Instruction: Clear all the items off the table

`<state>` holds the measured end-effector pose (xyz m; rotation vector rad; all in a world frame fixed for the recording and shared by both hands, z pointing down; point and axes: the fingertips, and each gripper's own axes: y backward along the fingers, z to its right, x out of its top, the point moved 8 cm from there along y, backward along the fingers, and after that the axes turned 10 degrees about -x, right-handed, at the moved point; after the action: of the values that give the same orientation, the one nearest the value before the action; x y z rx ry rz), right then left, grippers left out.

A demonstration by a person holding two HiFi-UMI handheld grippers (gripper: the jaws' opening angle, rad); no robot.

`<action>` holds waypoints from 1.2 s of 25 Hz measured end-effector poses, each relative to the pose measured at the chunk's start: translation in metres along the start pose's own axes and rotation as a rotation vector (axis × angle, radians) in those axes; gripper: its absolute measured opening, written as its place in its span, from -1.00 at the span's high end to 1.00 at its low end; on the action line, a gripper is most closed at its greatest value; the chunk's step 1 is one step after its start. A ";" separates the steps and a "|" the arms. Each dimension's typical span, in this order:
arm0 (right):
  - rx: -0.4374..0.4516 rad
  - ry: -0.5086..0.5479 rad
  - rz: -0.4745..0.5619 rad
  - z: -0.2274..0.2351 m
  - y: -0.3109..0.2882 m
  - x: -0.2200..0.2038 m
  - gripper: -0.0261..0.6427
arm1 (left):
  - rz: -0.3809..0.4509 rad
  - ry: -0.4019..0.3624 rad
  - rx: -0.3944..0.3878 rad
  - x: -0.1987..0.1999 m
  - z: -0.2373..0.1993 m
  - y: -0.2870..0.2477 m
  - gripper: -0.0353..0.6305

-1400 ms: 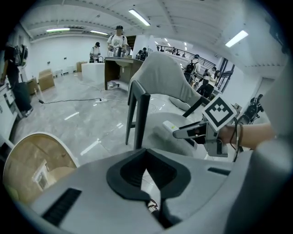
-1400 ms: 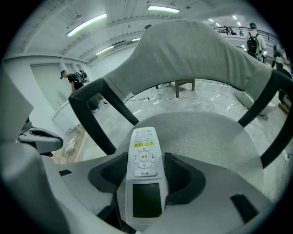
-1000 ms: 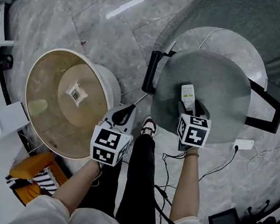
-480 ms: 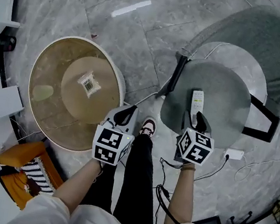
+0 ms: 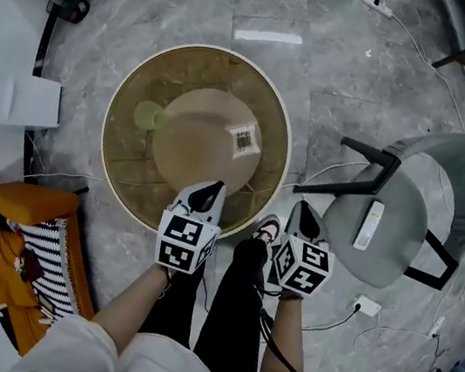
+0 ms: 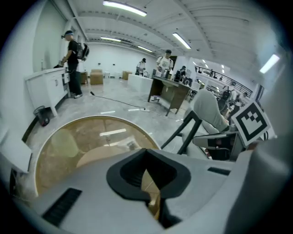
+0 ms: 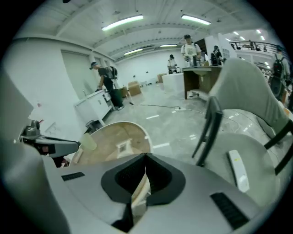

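A round glass table (image 5: 206, 69) on a tan base stands in front of me in the head view. A small barcoded packet (image 5: 243, 139) lies on it near the middle, and a pale green thing (image 5: 147, 113) sits at its left. The left gripper (image 5: 206, 190) hangs over the table's near rim, jaws shut and empty. Just off the table's right side, the right gripper (image 5: 304, 214) is shut on nothing. A white remote (image 5: 369, 226) lies on the seat of the grey chair (image 5: 394, 252), apart from both grippers. The right gripper view shows the remote (image 7: 238, 170) and the packet (image 7: 123, 147).
An orange bag with striped cloth (image 5: 21, 234) lies on the floor at the left. A white cabinet (image 5: 14, 95) stands beyond it. Cables and a plug block (image 5: 365, 305) trail on the floor near the chair. Several people (image 6: 72, 48) stand far off at counters.
The head view has swung from the chair to the table. The right gripper has drawn back from the remote, which stays on the seat, and its jaws have closed.
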<state>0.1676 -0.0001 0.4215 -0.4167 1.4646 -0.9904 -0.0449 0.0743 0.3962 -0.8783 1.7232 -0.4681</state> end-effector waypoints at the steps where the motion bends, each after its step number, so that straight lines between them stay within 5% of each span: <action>1: 0.026 0.034 0.004 -0.026 0.002 0.005 0.85 | 0.017 0.026 0.031 -0.004 -0.017 0.019 0.87; 5: 0.097 0.147 0.012 -0.111 0.002 0.018 0.85 | 0.087 0.119 0.140 -0.016 -0.073 0.079 0.87; 10: 0.137 0.193 -0.016 -0.155 -0.014 0.022 0.85 | 0.152 0.179 0.198 -0.030 -0.111 0.115 0.87; 30: 0.081 0.368 -0.195 -0.169 -0.164 0.011 0.10 | 0.082 0.352 0.252 -0.103 -0.164 0.105 0.87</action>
<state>-0.0414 -0.0465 0.5199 -0.3343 1.7272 -1.3307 -0.2187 0.2008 0.4446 -0.5643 1.9563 -0.8026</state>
